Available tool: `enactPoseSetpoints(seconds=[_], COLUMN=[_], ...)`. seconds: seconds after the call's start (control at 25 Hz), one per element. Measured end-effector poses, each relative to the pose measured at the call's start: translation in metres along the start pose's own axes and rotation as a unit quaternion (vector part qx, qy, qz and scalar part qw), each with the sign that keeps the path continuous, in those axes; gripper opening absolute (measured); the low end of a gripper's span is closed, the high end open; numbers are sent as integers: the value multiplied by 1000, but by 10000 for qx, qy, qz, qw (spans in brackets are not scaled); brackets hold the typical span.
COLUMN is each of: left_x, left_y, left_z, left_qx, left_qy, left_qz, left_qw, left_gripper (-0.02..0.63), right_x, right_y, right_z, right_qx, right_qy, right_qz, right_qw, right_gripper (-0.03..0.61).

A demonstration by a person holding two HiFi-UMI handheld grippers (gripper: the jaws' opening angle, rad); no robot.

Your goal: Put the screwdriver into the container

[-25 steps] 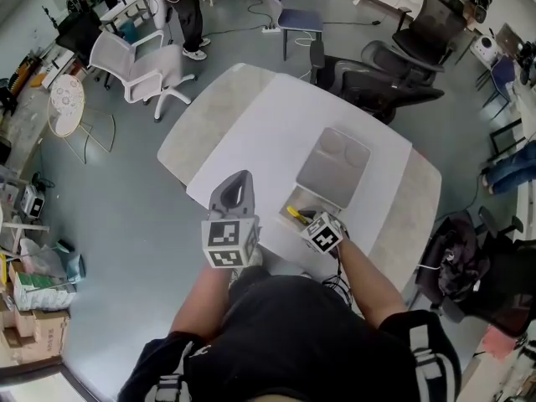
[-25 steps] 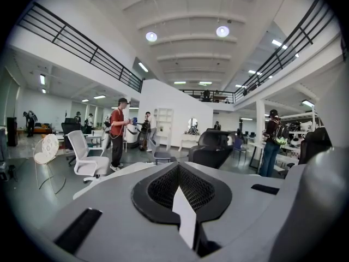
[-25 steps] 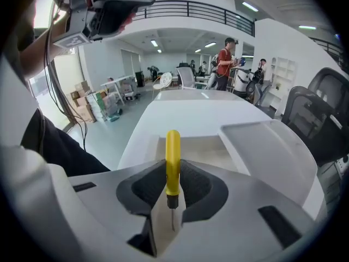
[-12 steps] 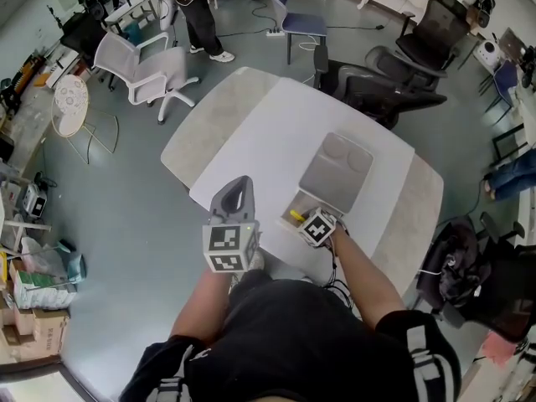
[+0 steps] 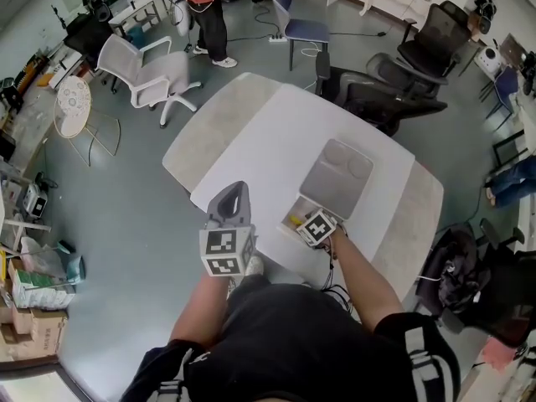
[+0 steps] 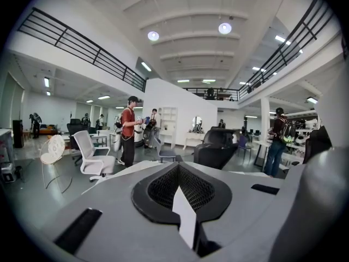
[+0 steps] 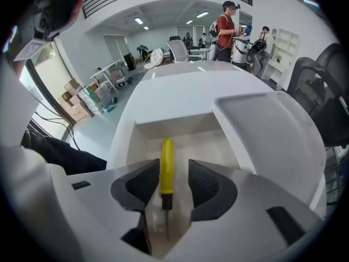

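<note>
A yellow-handled screwdriver (image 7: 166, 162) lies inside the white open container (image 7: 180, 125), tip toward me. In the head view only a bit of the screwdriver's (image 5: 293, 221) yellow shows in the container (image 5: 285, 229) at the table's near edge. My right gripper (image 7: 169, 171) reaches into the box with its jaws opening. The handle is between the pads, with a gap on the right side. In the head view the right gripper (image 5: 303, 222) sits over the box. My left gripper (image 5: 234, 194) hovers shut and holding nothing to the left, off the table's edge, and in its own view the left gripper (image 6: 180, 185) points out at the room.
The container's lid (image 5: 337, 174) lies open on the white table (image 5: 251, 141). Black office chairs (image 5: 381, 99) stand beyond the table, a white chair (image 5: 142, 61) to the far left. A person (image 5: 205, 11) stands at the back.
The right gripper has sunk a little lower over the container and its marker cube has shifted slightly left. The left gripper holds the same place.
</note>
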State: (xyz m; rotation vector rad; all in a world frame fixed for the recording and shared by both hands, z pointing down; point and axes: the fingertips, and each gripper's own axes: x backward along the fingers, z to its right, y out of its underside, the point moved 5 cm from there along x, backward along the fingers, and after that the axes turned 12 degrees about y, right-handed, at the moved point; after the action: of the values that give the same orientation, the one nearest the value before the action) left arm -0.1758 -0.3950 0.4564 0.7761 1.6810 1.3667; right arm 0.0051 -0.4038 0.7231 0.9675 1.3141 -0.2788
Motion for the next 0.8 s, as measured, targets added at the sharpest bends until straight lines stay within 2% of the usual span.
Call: enactPoseSetpoints(seconds=[0.08,0.16,0.32,0.44,0.6,0.8], left_x=[-1,-3,-12,-20,-35,-55], left_y=[0,0,0,-2,-7,-8], left_z=[2,4,9,13,21,36], left_qx=[-19,-43,-68,-87,-126,-184], left_qy=[31,73,175,275,459,746], left_qz=[2,-9,-58,-62,-54,-66], left_qw=[10000,10000,9998,9996,9989,9970], left_gripper=[12,12,12,12,12,12], right_x=[4,12,41,74,116,173], right_y=[2,4,-7,-19,-30,-43], right_z=[-1,5,23,38,53,65], right_qx=[-115,-202,-533,-906,-1432,-1636], right_qy=[-3,212,738,1149,1421,1795], right_qz=[87,196,888,1530,2309,3207], right_qw=[9999,9994,9919,9773,9518,9155], right_gripper=[135,104,24,14,12,11])
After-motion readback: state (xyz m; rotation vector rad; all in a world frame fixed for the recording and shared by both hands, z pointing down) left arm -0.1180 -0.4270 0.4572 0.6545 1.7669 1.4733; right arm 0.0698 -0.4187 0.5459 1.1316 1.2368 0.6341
